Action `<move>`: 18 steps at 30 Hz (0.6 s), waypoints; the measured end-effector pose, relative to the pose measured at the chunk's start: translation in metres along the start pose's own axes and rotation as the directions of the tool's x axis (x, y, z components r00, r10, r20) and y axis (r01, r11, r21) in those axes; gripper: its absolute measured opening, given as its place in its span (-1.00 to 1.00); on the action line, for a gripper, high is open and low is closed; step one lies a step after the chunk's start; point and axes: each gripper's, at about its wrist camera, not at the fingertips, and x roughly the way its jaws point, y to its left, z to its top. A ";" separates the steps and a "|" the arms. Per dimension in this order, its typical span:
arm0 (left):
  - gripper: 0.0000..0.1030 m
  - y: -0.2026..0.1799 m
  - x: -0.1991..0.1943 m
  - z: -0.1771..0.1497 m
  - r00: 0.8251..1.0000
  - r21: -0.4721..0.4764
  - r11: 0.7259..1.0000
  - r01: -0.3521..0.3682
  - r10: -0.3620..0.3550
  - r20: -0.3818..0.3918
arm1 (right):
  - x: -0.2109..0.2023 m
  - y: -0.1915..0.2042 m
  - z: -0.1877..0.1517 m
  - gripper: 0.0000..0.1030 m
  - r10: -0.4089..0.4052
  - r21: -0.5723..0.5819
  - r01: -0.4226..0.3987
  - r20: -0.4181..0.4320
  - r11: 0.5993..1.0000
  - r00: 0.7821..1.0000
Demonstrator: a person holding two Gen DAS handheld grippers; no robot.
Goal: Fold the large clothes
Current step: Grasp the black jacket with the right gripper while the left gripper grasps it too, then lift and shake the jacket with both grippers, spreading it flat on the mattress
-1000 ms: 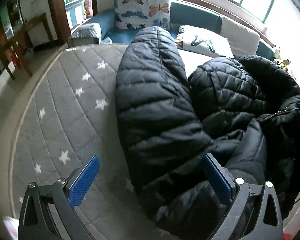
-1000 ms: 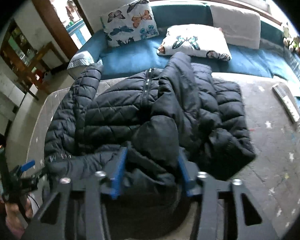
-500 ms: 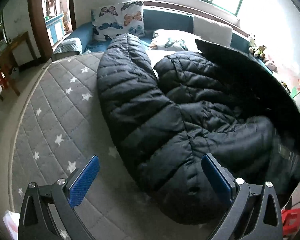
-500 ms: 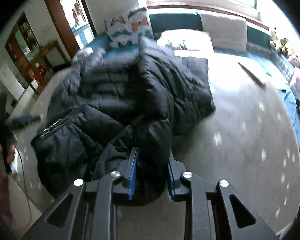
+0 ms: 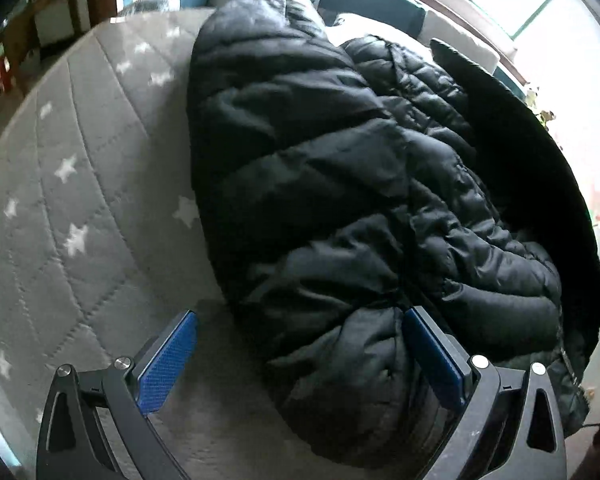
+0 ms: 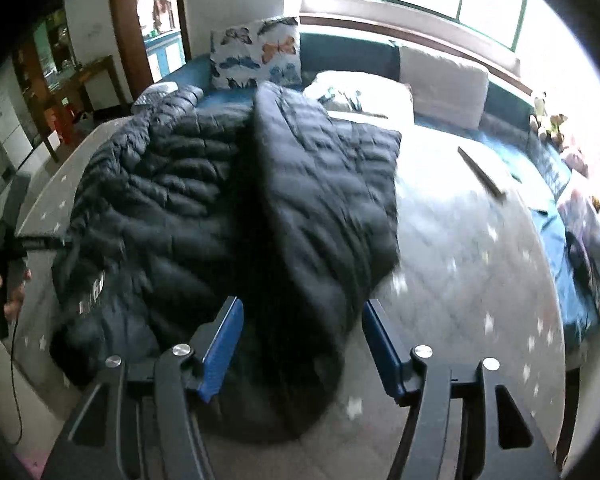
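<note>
Left wrist view: black quilted puffer jacket (image 5: 340, 200) heaped on grey star-print quilted mattress (image 5: 80, 200); left tongs (image 5: 300, 360) wide open, straddling near jacket end. Right tongs (image 6: 302, 348) wide open, gripping nothing, jacket fold between blue pads.

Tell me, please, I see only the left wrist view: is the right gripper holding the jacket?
Observer: No. The right gripper is open; its jaws stand apart on both sides of a fold of the black jacket.
Operator: Where does the jacket end on the right side?
Observer: One half is folded over toward the left. Its edge stops about mid-way, and the star mat shows beyond it.
Operator: Does something else lie on that side?
Observer: Yes, a dark flat bar lies far right, apart from the jacket.
</note>
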 end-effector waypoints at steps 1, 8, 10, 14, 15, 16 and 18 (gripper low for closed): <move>1.00 0.001 0.001 0.001 1.000 -0.005 1.000 0.006 -0.006 -0.004 | 0.004 0.005 0.006 0.31 -0.013 -0.017 0.013 0.006 1.000 1.000; -0.03 -0.016 -0.011 -0.003 0.999 0.111 0.993 0.029 -0.034 0.038 | 0.064 0.028 0.020 0.24 -0.147 -0.127 0.141 -0.045 0.982 0.988; -0.23 -0.018 -0.020 -0.005 0.997 0.135 0.990 0.035 -0.043 0.059 | 0.071 0.029 0.017 -0.31 -0.183 -0.137 0.176 -0.046 0.975 0.982; -0.50 -0.020 -0.049 -0.012 0.992 0.170 0.984 0.053 -0.071 0.104 | 0.044 0.011 0.006 -0.64 -0.135 -0.074 0.133 -0.026 0.988 0.991; -0.51 -0.019 -0.056 -0.015 0.990 0.176 0.982 0.062 -0.083 0.110 | 0.032 0.004 0.002 -0.68 -0.114 -0.047 0.113 -0.007 0.992 0.993; -0.52 -0.019 -0.062 -0.019 0.990 0.179 0.982 0.068 -0.089 0.112 | 0.022 -0.002 0.000 -0.70 -0.095 -0.022 0.095 0.007 0.995 0.995; -0.53 -0.021 -0.073 -0.033 0.989 0.206 0.977 0.063 -0.089 0.118 | -0.003 -0.022 -0.014 -0.73 -0.044 0.047 0.042 0.035 0.998 0.998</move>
